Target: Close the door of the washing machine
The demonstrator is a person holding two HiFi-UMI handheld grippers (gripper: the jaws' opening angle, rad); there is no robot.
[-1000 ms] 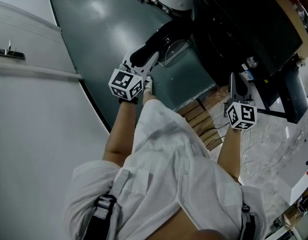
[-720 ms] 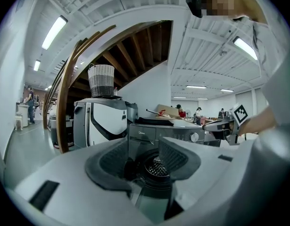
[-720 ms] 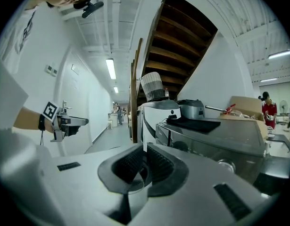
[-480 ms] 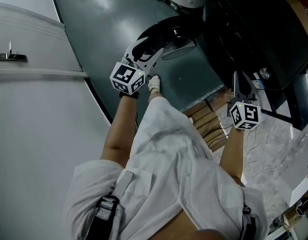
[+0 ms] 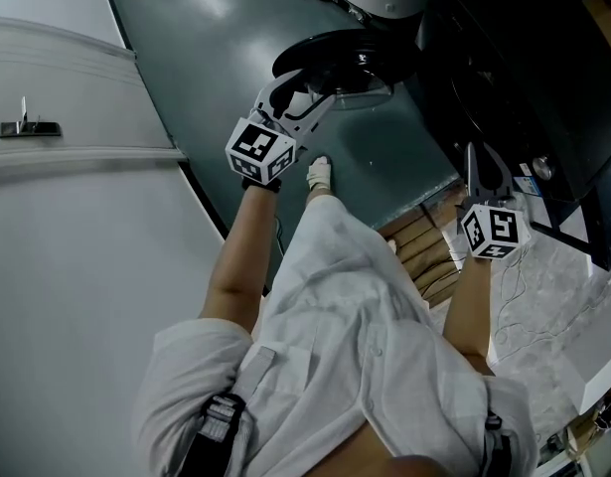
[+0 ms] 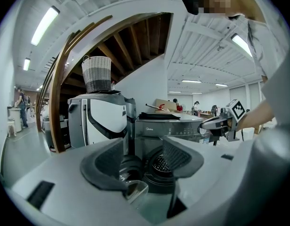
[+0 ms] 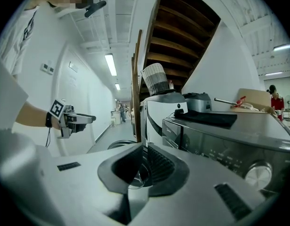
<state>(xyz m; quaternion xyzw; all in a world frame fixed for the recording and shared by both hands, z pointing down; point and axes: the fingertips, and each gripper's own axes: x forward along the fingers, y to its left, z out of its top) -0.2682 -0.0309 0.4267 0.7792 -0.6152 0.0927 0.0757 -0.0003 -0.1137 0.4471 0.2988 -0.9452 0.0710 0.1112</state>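
Leftward of the dark washing machine (image 5: 504, 78), smooth grey-green floor (image 5: 206, 58) lies open. Next, the left gripper (image 5: 307, 92), its jaws apart and just now opening with nothing between them, hangs near the rim of the round, glass-bowled door (image 5: 350, 63), which stands swung out from the machine. The right gripper (image 5: 479, 157), ribbed jaws together and empty, hovers before the machine's front.

Woven basket (image 6: 96, 73) on white appliance (image 6: 104, 117), wooden stairs (image 7: 182, 27), grey floor (image 5: 196, 53)
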